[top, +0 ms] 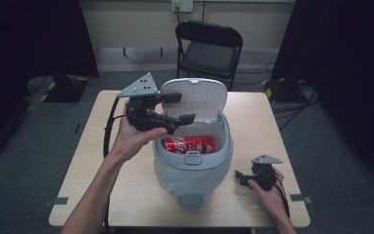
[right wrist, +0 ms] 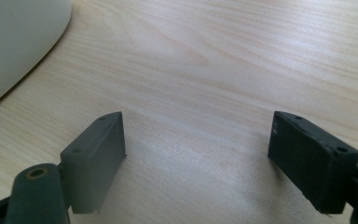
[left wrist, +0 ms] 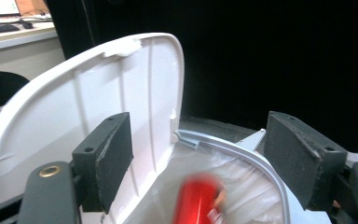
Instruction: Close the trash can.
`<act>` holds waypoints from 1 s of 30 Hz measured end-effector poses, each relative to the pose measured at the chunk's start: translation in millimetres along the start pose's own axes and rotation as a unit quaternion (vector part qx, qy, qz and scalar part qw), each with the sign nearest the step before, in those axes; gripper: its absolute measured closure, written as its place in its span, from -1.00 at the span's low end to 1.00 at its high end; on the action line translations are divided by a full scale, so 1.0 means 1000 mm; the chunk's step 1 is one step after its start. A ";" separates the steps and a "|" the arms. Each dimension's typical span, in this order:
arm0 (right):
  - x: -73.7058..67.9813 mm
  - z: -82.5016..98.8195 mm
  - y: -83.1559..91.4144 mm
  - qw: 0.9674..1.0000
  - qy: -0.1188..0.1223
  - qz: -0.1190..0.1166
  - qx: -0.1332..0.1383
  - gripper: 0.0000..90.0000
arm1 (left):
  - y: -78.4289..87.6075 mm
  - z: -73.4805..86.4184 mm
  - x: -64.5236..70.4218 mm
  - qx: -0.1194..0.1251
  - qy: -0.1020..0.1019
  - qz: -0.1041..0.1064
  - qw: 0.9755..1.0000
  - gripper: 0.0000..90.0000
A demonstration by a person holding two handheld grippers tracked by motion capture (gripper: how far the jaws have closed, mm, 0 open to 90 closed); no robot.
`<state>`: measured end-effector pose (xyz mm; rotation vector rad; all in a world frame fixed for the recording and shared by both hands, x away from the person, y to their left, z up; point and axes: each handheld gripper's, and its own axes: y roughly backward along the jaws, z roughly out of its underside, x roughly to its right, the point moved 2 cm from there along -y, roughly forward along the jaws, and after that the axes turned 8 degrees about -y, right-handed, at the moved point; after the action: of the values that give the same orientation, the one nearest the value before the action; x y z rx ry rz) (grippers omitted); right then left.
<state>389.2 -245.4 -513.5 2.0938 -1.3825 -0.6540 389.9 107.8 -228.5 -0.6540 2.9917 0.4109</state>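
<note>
Dark curtains are closing in the room on both sides, and a black folding chair (top: 208,46) is standing behind the pale wooden table (top: 102,161); in the middle of it a grey-blue plastic bin (top: 193,165) with a clear liner is sitting with its white hinged lid (top: 195,100) propped upright, presumably so the mouth is free for dropping things in; a red drink can (top: 190,145) is lying on its side inside, just under the front rim; the left gripper (top: 177,108) is hovering above the opening beside the lid, jaws spread wide and holding nothing, which suggests to me a release over the bin; the right gripper (top: 243,178) is resting low near the table's front right corner, just beside the bin wall, jaws equally wide and empty, seemingly parked out of the way.
</note>
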 end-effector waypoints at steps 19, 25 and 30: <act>0.000 0.000 0.000 1.000 0.000 0.000 0.000 -0.61 | 0.056 0.021 -0.039 0.019 0.026 -0.071 0.997 -0.04; 0.000 0.000 0.000 1.000 0.000 0.000 0.000 -0.61 | 0.060 0.023 -0.056 0.032 0.035 -0.100 0.994 0.27; 0.000 0.000 0.000 1.000 0.001 0.000 0.000 -0.62 | 0.050 0.024 -0.077 0.042 0.065 -0.114 0.990 0.65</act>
<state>389.4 -245.3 -513.5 2.0943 -1.3813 -0.6530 439.2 188.7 -231.0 -1.0377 2.9829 0.2343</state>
